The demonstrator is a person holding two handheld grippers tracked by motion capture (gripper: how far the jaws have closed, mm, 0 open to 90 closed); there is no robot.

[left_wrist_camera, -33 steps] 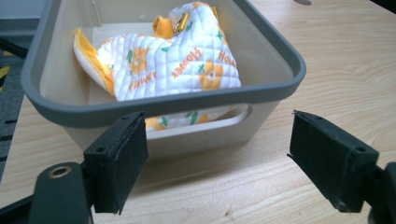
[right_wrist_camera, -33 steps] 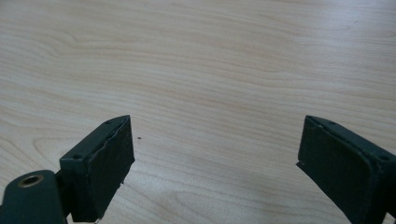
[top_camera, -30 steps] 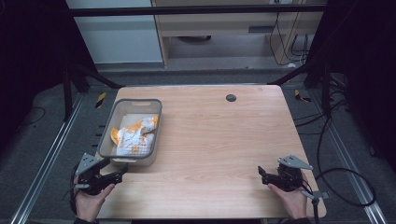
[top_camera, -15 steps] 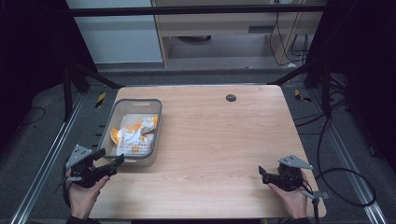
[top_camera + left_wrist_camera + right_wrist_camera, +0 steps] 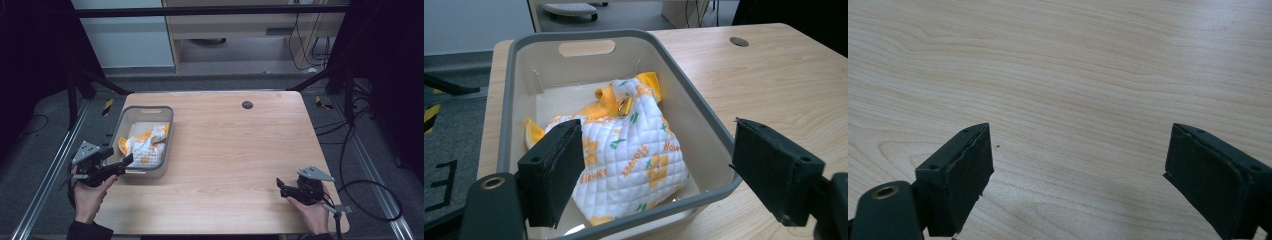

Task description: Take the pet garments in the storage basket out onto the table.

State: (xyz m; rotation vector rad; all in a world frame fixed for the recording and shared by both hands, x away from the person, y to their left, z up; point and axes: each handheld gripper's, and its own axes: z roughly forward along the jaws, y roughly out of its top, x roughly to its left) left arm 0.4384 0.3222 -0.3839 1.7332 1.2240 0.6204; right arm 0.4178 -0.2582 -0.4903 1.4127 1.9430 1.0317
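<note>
Left hand-held gripper [image 5: 125, 161], lower left of high view: jaws spread wide, poised at near rim of grey bin [image 5: 125, 119], holding nothing. Quilted white-and-yellow cloth [image 5: 624, 150] lies bunched inside the bin, centre of left gripper view, between the jaws but beyond them. Right hand-held gripper [image 5: 281, 186], lower right: jaws also spread, empty, low over bare bench [image 5: 230, 145], well apart from bin. Risk, as judged: one jaw sits outside the bin wall, so closing w/o moving inward would likely catch the rim, not the cloth; a shallow pinch may drag the light bin.
</note>
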